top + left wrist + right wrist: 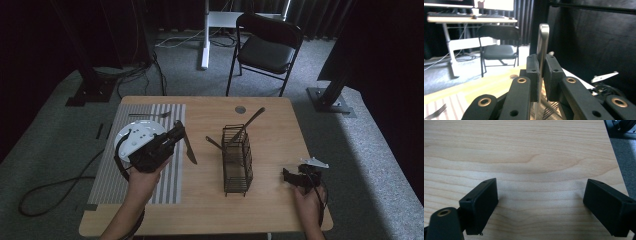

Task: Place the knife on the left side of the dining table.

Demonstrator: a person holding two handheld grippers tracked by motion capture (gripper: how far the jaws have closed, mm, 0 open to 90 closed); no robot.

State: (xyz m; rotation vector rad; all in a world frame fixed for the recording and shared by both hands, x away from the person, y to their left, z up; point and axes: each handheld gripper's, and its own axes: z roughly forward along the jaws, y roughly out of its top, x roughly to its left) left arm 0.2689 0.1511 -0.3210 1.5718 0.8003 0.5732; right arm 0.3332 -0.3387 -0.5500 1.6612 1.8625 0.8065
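- The wooden worktop (210, 210) stands on grey carpet, with a black folding chair (267, 47) beyond its far edge.
- A striped placemat (112, 170) covers the left part of the worktop, running from the far edge almost to the near one.
- A black wire cutlery basket (237, 160) stands upright near the middle of the worktop; two utensil handles lean out of its far end, the longer one slanting up to the right.
- A white plate (131, 139) lies on the placemat, partly hidden by the left gripper.
- The left gripper (179, 134) hangs over the placemat's right edge, to the left of the basket, its jaws clamped on a table knife (190, 151); in the left gripper view the knife's metal end stands up between the closed pads.
- The right gripper (286, 175) rests low near the worktop's right edge, well apart from the basket; in the right gripper view its jaws stand wide with bare wood between them.
- A fork (150, 115) lies on the placemat near the far edge, beyond the plate.
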